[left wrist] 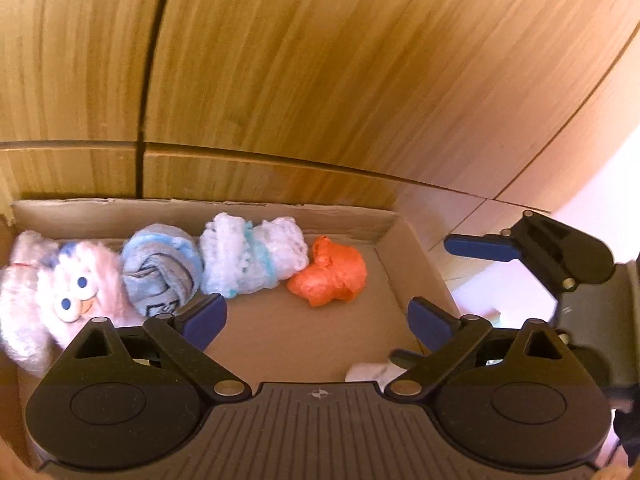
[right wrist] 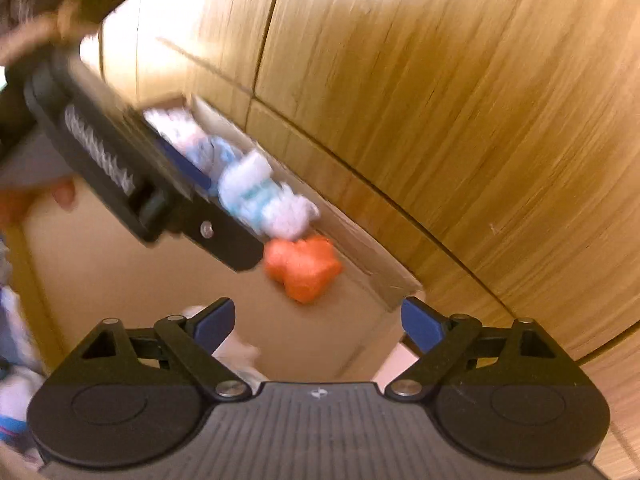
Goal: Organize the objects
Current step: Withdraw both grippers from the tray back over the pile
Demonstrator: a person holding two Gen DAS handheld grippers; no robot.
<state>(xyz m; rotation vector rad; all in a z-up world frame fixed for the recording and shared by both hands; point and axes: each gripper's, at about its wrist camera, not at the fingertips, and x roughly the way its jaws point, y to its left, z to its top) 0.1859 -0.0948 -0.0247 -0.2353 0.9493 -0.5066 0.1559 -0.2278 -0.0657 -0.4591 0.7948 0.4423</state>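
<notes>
Grippers both angle downward over our cardboard box point(left wrist: 416, 256): our left gripper point(left wrist: 316, 320) and right gripper point(right wrist: 318, 320) stand spread wide, holding nothing. Rolled socks point(left wrist: 252, 256) and an orange bundle point(left wrist: 330, 276) line the box's far wall.

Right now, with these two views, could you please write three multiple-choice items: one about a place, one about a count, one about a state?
1. Where does the orange bundle lie?
A. at the right end of the row in the cardboard box
B. on the wooden wall
C. between the plush toy and the grey-blue roll

2. How many soft items form the row along the box's back wall?
A. two
B. four
C. six

3. How is the left tool?
A. shut on the bundle
B. open, holding nothing
C. shut on the plush toy

Key: 1 A, nothing lies beyond it. 2 B, plush toy, grey-blue roll, white-blue roll, orange bundle. 3 B, bare box floor shows between its pads.
</notes>
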